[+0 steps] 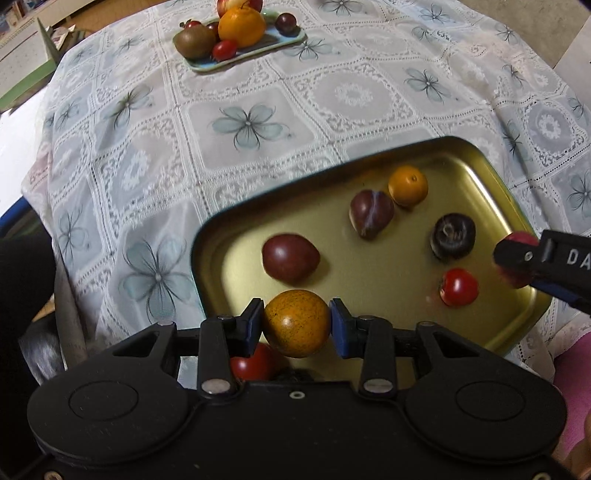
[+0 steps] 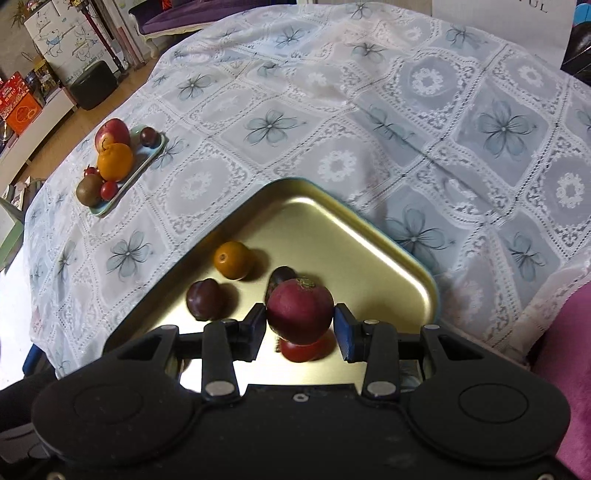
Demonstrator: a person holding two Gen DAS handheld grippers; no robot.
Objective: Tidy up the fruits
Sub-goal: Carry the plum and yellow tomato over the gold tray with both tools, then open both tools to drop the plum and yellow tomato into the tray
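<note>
My left gripper point(image 1: 297, 325) is shut on a round, speckled orange-brown fruit point(image 1: 297, 321), held over the near edge of the gold tray point(image 1: 199, 254). My right gripper point(image 2: 300, 325) is shut on a dark red fruit point(image 2: 299, 310) lifted above a red tomato point(image 2: 303, 350) in the same gold tray point(image 2: 332, 236). In the left wrist view the right gripper point(image 1: 524, 264) enters from the right with the red fruit point(image 1: 521, 237). Loose in the tray lie a small orange point(image 1: 408, 185), two plums point(image 1: 371, 214) point(image 1: 290, 257), a dark mangosteen point(image 1: 452, 236) and two tomatoes point(image 1: 459, 287) point(image 1: 255, 363).
A pale green tray point(image 1: 207, 66) point(image 2: 155, 151) at the table's far side holds a big orange point(image 1: 242, 26), a kiwi point(image 1: 194, 40), an apple, a plum and small tomatoes. A lace floral tablecloth point(image 1: 247, 125) covers the table. Pink fabric point(image 2: 569, 350) lies at the near right.
</note>
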